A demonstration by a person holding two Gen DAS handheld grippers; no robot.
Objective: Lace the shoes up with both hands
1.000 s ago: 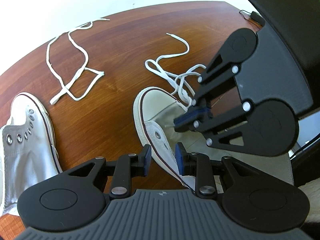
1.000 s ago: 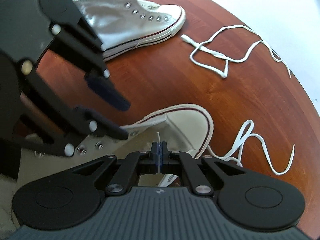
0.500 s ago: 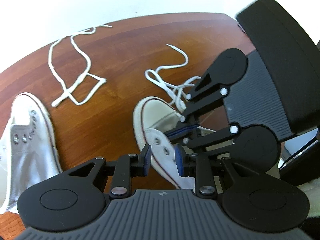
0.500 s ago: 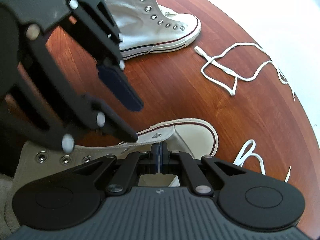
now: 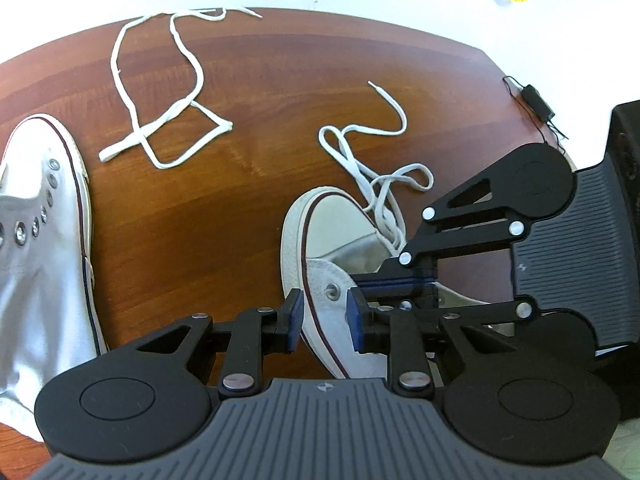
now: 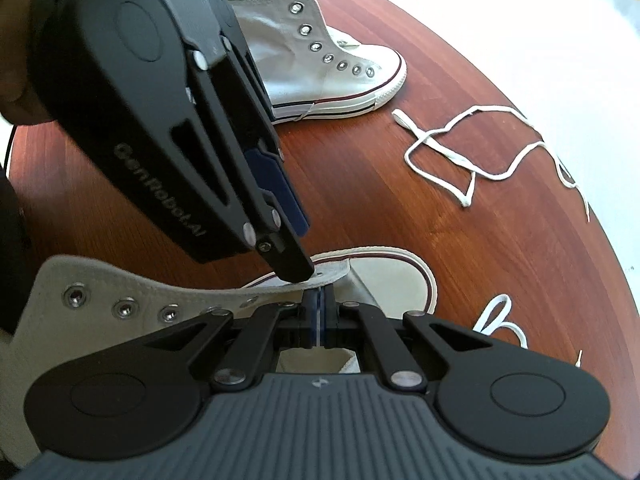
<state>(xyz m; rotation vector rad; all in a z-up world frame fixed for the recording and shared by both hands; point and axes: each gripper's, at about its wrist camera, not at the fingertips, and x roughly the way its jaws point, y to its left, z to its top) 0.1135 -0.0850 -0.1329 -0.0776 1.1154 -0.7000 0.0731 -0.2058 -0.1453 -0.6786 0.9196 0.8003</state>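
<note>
While the left hand-held gripper (image 5: 322,316) closes astride its eyelet flap, the white shoe (image 5: 332,240) lies unlaced; the right hand-held gripper (image 6: 319,312) is clenched.

On the table (image 5: 248,208) one shoe (image 5: 332,240) lies near the middle. A second shoe (image 5: 36,248) lies to its left, well apart. A loose lace (image 5: 160,128) lies behind them. Another lace (image 5: 376,168) lies by the first shoe's toe.
</note>
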